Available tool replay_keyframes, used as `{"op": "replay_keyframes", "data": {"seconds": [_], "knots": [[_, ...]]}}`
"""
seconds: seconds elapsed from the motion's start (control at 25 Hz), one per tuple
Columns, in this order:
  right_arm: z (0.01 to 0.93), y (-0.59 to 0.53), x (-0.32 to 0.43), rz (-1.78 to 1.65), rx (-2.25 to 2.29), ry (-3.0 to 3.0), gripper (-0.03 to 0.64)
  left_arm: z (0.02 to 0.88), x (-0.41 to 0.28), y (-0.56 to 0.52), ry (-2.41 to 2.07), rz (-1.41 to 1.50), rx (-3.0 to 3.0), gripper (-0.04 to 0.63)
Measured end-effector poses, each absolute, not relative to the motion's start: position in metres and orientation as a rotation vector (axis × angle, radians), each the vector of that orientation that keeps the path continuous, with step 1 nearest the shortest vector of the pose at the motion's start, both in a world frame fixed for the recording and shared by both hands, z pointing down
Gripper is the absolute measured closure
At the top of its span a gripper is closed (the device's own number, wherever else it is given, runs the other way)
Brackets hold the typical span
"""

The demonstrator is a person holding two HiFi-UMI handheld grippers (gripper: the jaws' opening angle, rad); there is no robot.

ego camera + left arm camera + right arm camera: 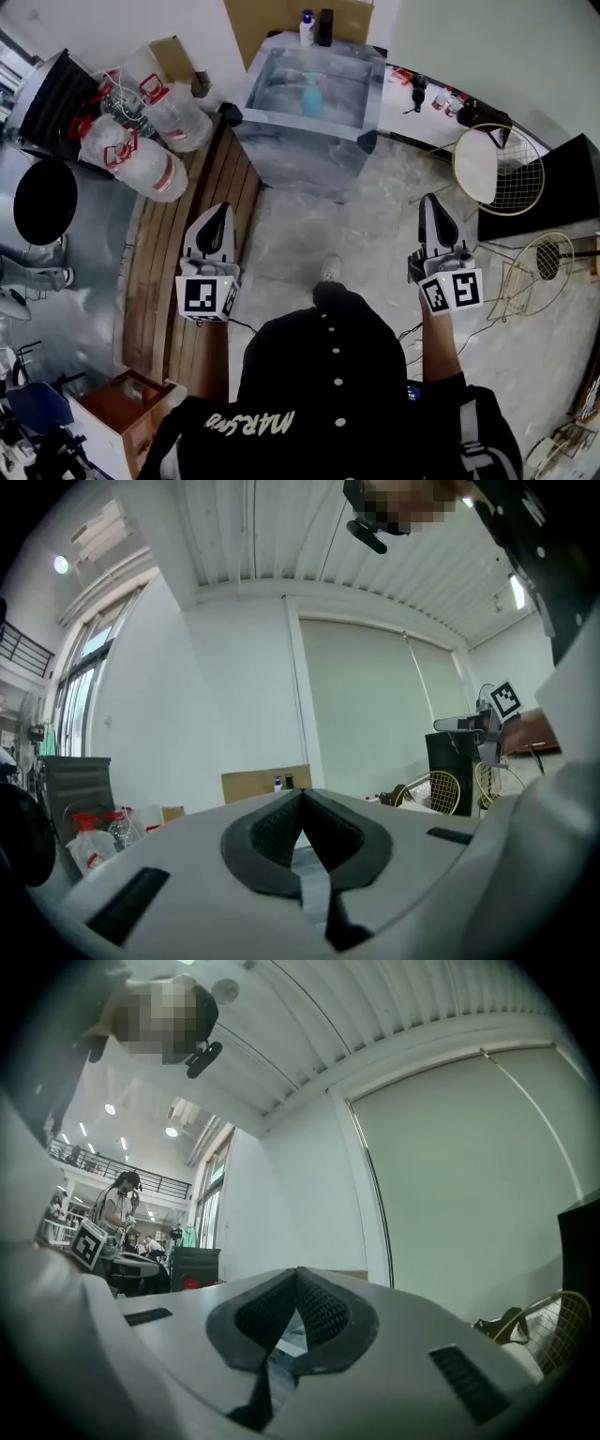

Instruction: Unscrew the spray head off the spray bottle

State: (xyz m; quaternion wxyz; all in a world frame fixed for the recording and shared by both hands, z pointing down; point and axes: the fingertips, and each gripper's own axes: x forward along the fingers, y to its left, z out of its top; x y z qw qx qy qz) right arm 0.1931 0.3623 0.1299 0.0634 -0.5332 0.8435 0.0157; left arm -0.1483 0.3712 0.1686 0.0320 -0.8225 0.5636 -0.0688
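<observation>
**A:** Where's the spray bottle?

**B:** The teal spray bottle (311, 97) is at 12 o'clock in the head view. It sits on the shiny, box-shaped table (281, 141), well apart from both claws.

**A:** And the claws?

**B:** There are 2, both closed right up and holding nothing. The left gripper (222, 211) is at 8 o'clock from the table and the right gripper (430, 201) at 4 o'clock. Their black ribbed pads (272, 832) meet inside smooth grey shells.

**A:** Anything round about?

**B:** 2 small bottles (307, 26) stand at the table's far edge. 2 round wire frames (525, 178) are at 3 o'clock. White bags (141, 155) are heaped at 10 o'clock beside wooden slats (202, 202).
</observation>
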Motion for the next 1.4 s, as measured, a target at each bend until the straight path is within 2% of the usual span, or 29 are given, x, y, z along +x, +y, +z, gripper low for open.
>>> {"op": "replay_keyframes", "data": {"seconds": [0.44, 0.68, 1.2, 1.4], "knots": [[0.124, 0.22, 0.205, 0.062, -1.544, 2.628, 0.606, 0.173, -0.12, 0.243, 1.77, -0.187, -2.539, 0.571], [0.141, 0.163, 0.187, 0.01, -1.514, 2.694, 0.606, 0.184, -0.115, 0.194, 1.744, -0.199, -2.611, 0.571], [0.14, 0.011, 0.127, 0.037, -1.634, 2.652, 0.606, 0.18, -0.169, 0.016, 1.535, -0.125, -2.693, 0.571], [0.147, -0.033, 0.093, 0.042, -1.609, 2.745, 0.604, 0.182, -0.175, -0.035, 1.346, -0.18, -2.766, 0.571]]}}
